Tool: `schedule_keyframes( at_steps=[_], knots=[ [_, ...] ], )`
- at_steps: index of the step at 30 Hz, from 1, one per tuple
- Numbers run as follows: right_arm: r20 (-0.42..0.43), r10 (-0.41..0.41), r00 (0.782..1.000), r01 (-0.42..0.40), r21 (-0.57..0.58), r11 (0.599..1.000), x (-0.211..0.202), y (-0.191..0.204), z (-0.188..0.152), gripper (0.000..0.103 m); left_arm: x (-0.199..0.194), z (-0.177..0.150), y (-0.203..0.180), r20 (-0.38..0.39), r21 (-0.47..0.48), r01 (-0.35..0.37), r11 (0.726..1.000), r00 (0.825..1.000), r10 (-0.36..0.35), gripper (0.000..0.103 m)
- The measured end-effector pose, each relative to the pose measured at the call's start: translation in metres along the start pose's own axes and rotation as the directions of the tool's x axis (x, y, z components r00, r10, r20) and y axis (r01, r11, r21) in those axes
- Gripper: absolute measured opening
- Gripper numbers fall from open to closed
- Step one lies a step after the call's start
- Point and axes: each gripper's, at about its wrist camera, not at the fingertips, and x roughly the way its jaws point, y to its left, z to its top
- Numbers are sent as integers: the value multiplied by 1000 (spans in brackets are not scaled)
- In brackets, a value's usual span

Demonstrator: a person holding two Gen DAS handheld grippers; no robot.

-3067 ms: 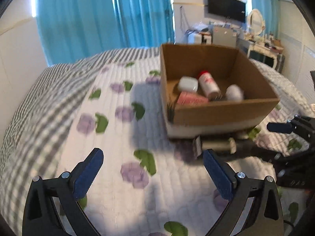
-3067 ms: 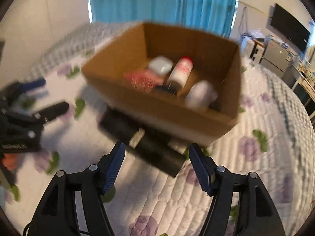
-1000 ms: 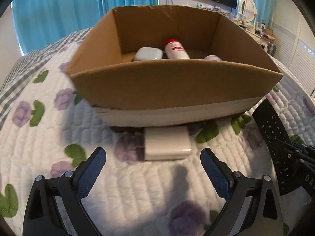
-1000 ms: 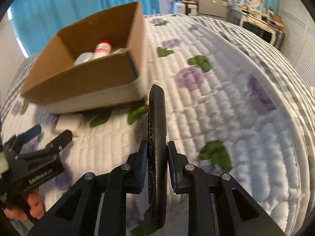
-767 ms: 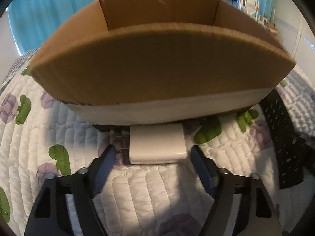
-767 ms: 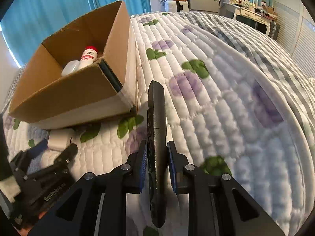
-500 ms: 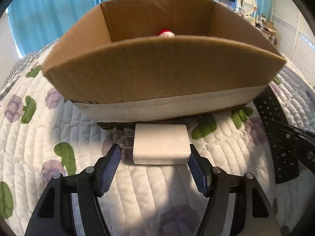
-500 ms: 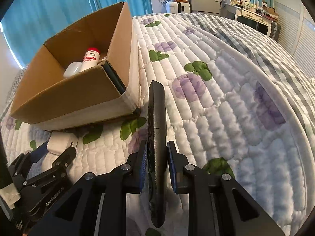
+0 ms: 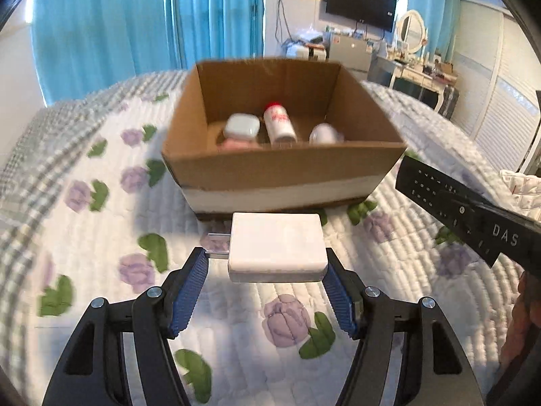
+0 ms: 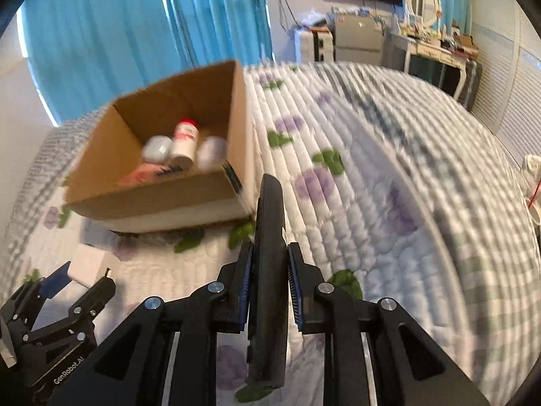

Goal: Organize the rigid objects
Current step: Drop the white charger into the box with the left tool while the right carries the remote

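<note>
both claws loaded: left gripper (image 9: 267,282) clamps charger (image 9: 276,246), right gripper (image 10: 269,282) pinches remote (image 10: 268,270); lift clear over near box (image 9: 284,172) wall b4 releasing.

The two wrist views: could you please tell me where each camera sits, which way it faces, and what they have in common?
Left wrist view: sits on the left gripper, looking forward and down over the white charger clamped between its blue pads, toward the cardboard box; part of a hand shows at the right edge.
Right wrist view: sits on the right gripper, looking along the black remote it clamps, across the quilt.
Shared: the box, quilt, charger, remote, blue curtains.
</note>
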Motion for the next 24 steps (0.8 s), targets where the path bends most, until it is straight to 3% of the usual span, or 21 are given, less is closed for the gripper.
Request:
schedule_keyframes(
  at_steps=[7, 11, 17, 24],
  knots=[
    [94, 56, 994, -48, -81, 996, -47, 20, 33, 19, -51, 46, 3, 116, 14, -14, 1000, 993, 12, 68],
    [103, 127, 987, -117, -97, 988, -52, 29, 58, 19, -57, 78, 7, 145, 17, -20, 1000, 989, 17, 68],
    [148, 149, 978, -129, -142, 982, -39, 46, 97, 19, -22, 119, 15, 138, 7, -45, 999, 989, 43, 68],
    [146, 155, 977, -127, -189, 974, 6, 57, 130, 19, 59, 146, 11, 71, 21, -55, 998, 996, 53, 68]
  ],
)
